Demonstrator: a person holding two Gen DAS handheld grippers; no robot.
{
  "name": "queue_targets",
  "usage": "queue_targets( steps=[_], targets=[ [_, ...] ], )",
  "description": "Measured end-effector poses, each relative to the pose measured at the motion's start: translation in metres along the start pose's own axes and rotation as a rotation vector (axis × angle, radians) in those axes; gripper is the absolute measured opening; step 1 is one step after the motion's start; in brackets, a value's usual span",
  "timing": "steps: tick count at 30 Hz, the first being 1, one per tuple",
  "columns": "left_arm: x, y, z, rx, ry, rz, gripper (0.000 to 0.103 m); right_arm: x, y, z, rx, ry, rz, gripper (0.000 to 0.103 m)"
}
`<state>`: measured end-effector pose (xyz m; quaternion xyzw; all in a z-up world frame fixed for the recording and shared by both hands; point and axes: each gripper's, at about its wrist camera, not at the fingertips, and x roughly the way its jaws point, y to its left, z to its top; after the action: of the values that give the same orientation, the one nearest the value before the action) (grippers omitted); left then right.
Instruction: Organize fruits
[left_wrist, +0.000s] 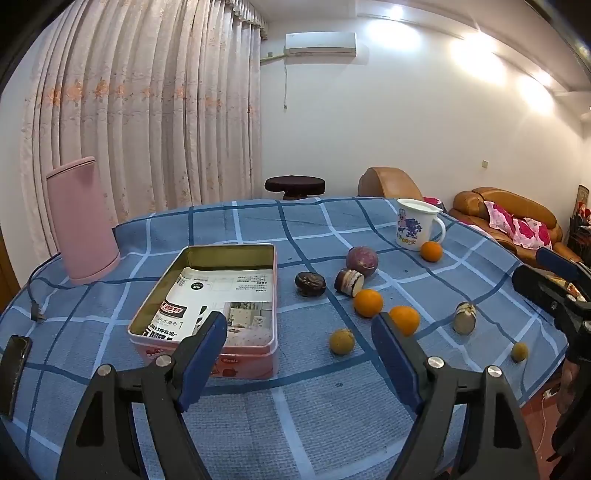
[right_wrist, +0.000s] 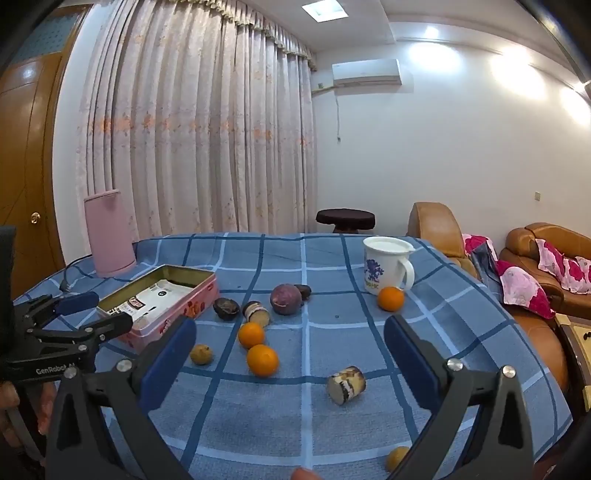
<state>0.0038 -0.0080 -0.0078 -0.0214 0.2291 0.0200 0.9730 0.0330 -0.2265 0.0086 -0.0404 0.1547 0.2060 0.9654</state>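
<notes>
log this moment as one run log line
phase: start | left hand-held gripper: open, empty | right hand-held gripper: open, empty | tin: no fruit inside | oranges: loose on tablecloth

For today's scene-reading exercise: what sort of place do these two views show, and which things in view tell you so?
Most likely a home living room: a brown leather sofa with floral cushions, long patterned curtains, a wall air conditioner, and a table under a blue checked tablecloth.

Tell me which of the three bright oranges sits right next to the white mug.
The orange at the mug's base, far right; the other two oranges lie together mid-table.
</notes>
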Motion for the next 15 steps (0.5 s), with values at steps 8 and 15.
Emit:
queue_targets(
  steps=[8, 15],
  targets=[
    [0.0000, -0.0001, -0.0006, 0.001, -0.001, 0.000, 0.082, -0.0005, 0.0024, -0.0015, 0.000, 0.001, -0.002, 0.103],
    [0.0001, -0.0005, -0.0008, 0.001, -0.001, 0.001, 0.082, -0.0001, 0.0030, -0.0018, -0.001, 0.000, -0.004, 0.103]
  ],
)
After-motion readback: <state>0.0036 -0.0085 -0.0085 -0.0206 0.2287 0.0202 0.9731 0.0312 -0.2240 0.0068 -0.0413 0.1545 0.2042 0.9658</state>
